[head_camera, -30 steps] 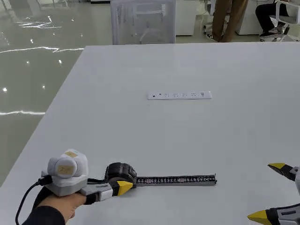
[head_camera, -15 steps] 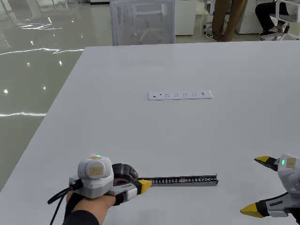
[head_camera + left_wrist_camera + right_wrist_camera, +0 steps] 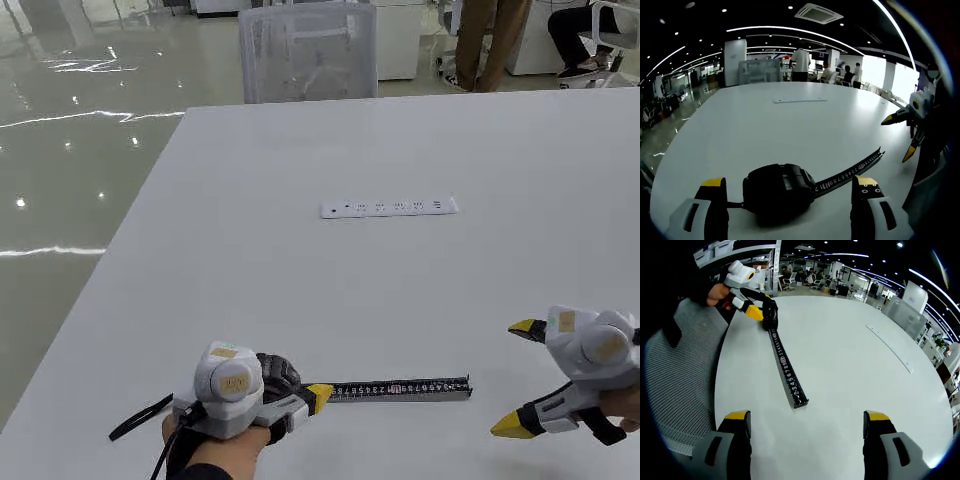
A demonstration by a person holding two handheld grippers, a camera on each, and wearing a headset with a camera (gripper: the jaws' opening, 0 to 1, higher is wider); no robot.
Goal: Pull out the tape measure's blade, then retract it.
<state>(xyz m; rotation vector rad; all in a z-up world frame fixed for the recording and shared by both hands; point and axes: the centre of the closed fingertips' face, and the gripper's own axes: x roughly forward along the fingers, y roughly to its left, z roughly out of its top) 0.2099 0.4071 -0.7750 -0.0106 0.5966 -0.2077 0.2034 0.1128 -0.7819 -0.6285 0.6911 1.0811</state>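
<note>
The left gripper [image 3: 789,182] has its jaws spread wide on either side of the tape measure's black case [image 3: 780,192], not pinching it. The blade [image 3: 850,172] runs out toward 2 o'clock across the white table [image 3: 765,125]. The right gripper [image 3: 806,415] gapes empty, with the blade's tip at its 12 o'clock.

Open worktop [image 3: 250,250] lies between the tip of the drawn blade [image 3: 400,389] and the right tongs [image 3: 513,378], which stand apart from it. The blade bars the near edge. A power strip [image 3: 388,208] lies well beyond; the surface between is unobstructed.
</note>
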